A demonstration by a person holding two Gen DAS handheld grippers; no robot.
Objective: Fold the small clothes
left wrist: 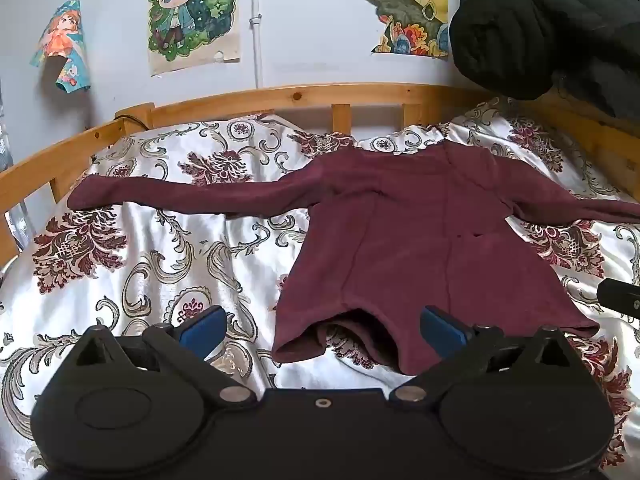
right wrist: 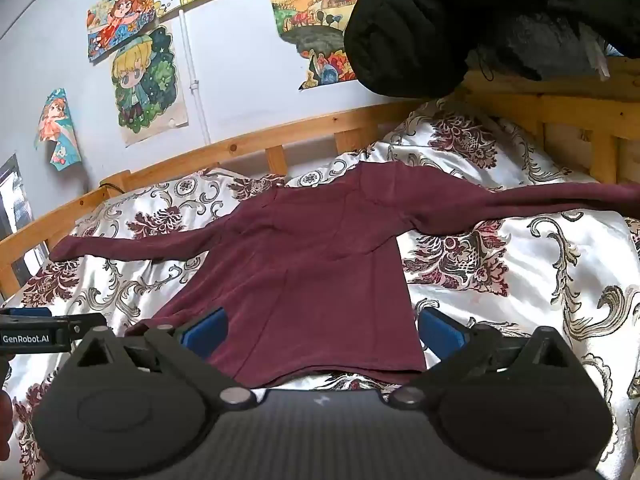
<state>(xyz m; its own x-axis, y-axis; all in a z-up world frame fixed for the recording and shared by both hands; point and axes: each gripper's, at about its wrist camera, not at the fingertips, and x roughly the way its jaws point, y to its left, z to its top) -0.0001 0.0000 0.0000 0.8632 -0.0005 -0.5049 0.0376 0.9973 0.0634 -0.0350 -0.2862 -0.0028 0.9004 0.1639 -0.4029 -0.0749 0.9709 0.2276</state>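
Observation:
A small maroon long-sleeved top (left wrist: 404,232) (right wrist: 312,264) lies spread flat on the patterned bedspread (left wrist: 168,264) (right wrist: 520,272), both sleeves stretched out to the sides and its hem nearest me. My left gripper (left wrist: 320,326) hovers over the hem's left corner, open, with nothing between its blue pads. Over the right part of the hem, my right gripper (right wrist: 322,328) is open too and holds nothing. The left gripper's body (right wrist: 36,334) shows at the left edge of the right wrist view, and the right gripper's tip (left wrist: 620,296) shows at the right edge of the left wrist view.
A wooden bed rail (left wrist: 280,98) (right wrist: 256,140) runs along the far side against a wall with drawings. A bulky black padded garment (left wrist: 540,28) (right wrist: 460,20) hangs over the far right corner. Bare bedspread lies left of the top.

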